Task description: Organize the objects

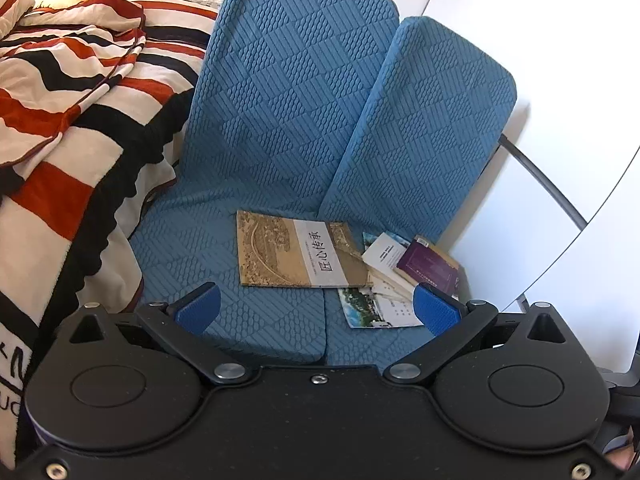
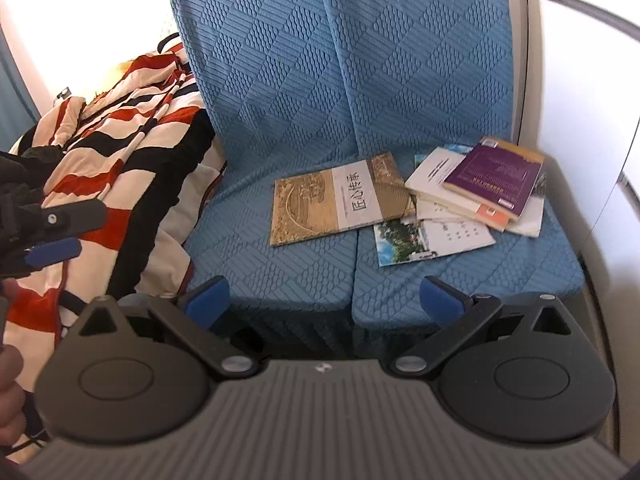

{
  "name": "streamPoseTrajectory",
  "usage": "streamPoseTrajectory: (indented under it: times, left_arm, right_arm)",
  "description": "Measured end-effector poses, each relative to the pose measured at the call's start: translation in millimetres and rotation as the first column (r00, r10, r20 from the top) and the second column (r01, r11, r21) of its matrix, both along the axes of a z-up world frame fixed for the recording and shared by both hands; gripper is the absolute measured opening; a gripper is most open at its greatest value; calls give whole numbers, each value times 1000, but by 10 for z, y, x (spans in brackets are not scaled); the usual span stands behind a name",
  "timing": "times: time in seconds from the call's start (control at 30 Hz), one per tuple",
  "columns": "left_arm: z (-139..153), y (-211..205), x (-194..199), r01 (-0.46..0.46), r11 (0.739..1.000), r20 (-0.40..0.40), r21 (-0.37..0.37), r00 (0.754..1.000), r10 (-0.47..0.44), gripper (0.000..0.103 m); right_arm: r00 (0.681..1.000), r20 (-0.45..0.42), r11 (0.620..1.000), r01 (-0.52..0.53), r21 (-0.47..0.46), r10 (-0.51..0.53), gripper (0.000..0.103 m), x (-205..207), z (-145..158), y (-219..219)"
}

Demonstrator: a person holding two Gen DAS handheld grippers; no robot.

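A blue sofa (image 1: 280,128) with a quilted fabric cover, stitched in diamond blocks of ribs and small ovals, fills both views; its two back cushions stand upright and its two seat cushions meet at a seam. A fleecy blanket (image 1: 72,128) striped in red, black and cream lies heaped at the sofa's left end. On the seat lies a scatter of books: a tan landscape book (image 2: 340,200) lies flat with its long axis across the seat, straddling the seam, its white band printed with Chinese characters that read sideways. Just right of it is a loose pile, topped by a purple book (image 2: 494,178) angled toward the back corner, over a white book (image 2: 434,176) and a thin booklet with a scenery photo (image 2: 400,242). The left claw (image 1: 318,308) and the right claw (image 2: 326,300), with ridged blue pads, both hang fully spread and empty above the seat's front edge.
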State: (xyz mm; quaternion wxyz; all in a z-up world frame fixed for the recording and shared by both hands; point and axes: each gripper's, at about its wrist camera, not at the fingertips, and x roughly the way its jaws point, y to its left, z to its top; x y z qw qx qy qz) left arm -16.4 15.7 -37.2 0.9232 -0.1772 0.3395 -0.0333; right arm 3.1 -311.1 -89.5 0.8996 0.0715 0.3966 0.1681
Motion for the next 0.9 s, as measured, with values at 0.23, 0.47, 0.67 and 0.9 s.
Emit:
streamPoseTrajectory:
  times: [0.23,0.47,0.67,0.9]
  left_arm:
    - [-183,-17,-44,16,1000,-22,-10,1000,-16,103]
    - [-232,5,-107,20,1000,-13,-10,1000,-20,103]
    - [-271,-12,-70,40,999,-22,13,999,-40,103]
    - [-300,-35,-35,50,998,-14,34,999,-49,103]
  right_arm:
    - [1000,-7,1000,4,-3,-4,103,-27,-128,24]
    - [1000,-7,1000,25,-8,-25,103,-37,-158,-1]
    - [1000,-6,1000,19,-12,-19,103,-43,-226,20]
    - [1000,-8,1000,27,-13,-27,103,-33,-318,29]
